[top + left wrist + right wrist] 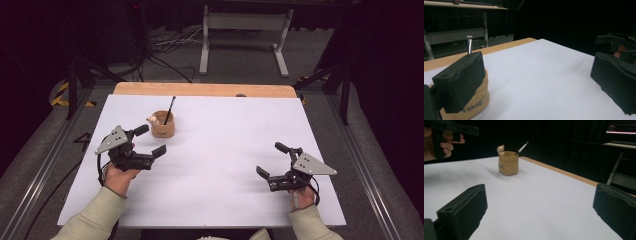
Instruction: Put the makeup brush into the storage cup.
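White table [215,165]: left hand-held gripper [150,140] released beside cup [163,125]; right hand-held gripper [272,161] released, well apart.

Dark lettering on the tan cup [471,106] (partly hidden, not legible), no other text

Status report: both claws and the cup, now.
Left claw open, empty, beside the tan cup. Right claw open, empty, well clear. Cup upright, pen inside. Nothing in the way.

White table [225,165], grey stand [245,30], floor cables [170,47]
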Tool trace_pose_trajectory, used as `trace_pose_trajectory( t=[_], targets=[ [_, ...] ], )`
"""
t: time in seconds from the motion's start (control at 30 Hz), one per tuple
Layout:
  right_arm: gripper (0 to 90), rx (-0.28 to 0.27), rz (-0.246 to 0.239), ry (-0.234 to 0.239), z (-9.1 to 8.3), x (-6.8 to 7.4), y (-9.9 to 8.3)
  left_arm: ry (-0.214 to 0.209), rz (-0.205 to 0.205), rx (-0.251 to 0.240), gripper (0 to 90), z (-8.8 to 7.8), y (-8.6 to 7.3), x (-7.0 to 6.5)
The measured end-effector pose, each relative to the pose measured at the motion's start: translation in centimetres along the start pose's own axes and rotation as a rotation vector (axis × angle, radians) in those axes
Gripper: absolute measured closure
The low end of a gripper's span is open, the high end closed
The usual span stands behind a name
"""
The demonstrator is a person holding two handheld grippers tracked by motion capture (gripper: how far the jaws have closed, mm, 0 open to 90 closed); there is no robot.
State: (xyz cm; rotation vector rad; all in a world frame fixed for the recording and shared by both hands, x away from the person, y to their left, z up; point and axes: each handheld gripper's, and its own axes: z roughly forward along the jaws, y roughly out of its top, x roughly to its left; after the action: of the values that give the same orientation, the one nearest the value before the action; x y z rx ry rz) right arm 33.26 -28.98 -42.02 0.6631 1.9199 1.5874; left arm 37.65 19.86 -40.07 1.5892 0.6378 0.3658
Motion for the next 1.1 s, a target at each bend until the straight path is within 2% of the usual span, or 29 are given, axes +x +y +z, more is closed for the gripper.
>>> trace_pose_trajectory(
  t=[0.17,0.3,0.43,0.63,0.8,0.87,1.1],
  targets=[
    [0.0,0.066,-0.027,0.051,0.6,-0.1,-0.4,-0.011,0.001,0.006,0.5,-0.8,-0.7,-0.4],
    [0.1,0.091,-0.021,0.084,1.1,-0.2,-0.8,-0.012,-0.01,0.006,0.5,-1.3,-1.3,-0.5],
    [0.7,0.093,-0.015,0.098,1.1,-0.3,-1.0,-0.014,-0.017,0.011,0.4,-1.4,-1.9,-0.5],
    [0.8,0.049,0.021,0.079,0.7,-0.4,-1.0,-0.002,-0.019,0.003,0.4,-1.6,-3.0,-0.3],
    [1.0,-0.006,-0.037,0.05,0.4,0.2,-1.3,0.003,0.002,0.004,0.6,-1.7,-3.8,-0.6],
    [1.0,-0.018,-0.047,0.053,0.3,0.5,-1.4,-0.002,0.01,0.004,0.6,-1.7,-4.1,-0.6],
    [1.1,-0.065,-0.018,0.047,-0.2,0.8,-1.5,0.003,0.008,-0.01,0.6,-1.8,-4.9,-0.7]
  ],
)
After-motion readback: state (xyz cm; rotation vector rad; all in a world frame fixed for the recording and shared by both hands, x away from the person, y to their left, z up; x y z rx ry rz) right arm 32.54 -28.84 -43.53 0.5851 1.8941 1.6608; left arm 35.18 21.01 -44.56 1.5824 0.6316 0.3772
